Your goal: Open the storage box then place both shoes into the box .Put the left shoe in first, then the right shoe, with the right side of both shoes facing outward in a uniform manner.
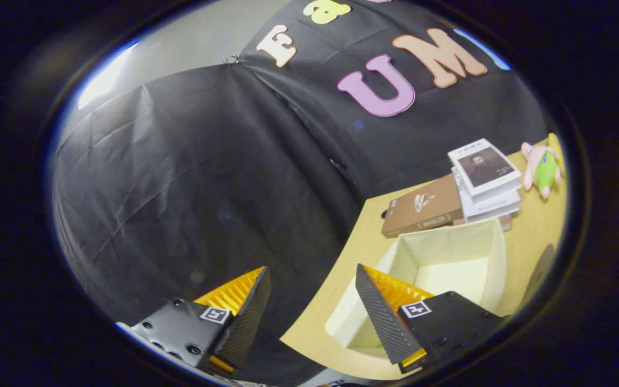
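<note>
- So, tongs [314,287] spread wide apart, gripping nothing, tilted and held up off the surface [535,236].
- One finger hanging in front of the black cloth wall, the other overlapping the near corner of the storage box [449,258].
- Storage box: cream fabric, lid-less top wide open, sitting on the tan surface just ahead of that finger. Looks bare inside as far as the visible part goes.
- Right behind the box: brown book [422,207] lying flat, touching a stack of white books [487,180].
- Further off past the books, small pink-and-green plush toy [541,167] near the surface's far edge.
- Can't spot the shoes from this angle.
</note>
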Action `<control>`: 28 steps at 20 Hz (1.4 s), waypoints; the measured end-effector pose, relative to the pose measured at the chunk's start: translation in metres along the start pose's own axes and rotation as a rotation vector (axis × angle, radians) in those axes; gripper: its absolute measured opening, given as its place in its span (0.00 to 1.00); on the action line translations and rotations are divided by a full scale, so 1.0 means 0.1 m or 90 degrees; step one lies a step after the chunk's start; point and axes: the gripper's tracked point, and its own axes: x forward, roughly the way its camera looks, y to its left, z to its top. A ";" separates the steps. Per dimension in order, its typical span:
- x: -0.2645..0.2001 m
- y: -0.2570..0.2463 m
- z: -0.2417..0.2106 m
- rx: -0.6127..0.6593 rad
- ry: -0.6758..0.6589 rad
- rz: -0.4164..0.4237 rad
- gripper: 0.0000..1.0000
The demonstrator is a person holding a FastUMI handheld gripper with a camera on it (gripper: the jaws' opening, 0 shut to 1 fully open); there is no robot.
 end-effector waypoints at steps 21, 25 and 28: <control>-2.18 -3.10 0.26 -0.185 -0.056 -0.339 1.00; -2.19 -3.49 -0.21 -0.196 0.019 -0.345 1.00; -2.08 -3.72 -0.58 -0.174 0.076 -0.335 1.00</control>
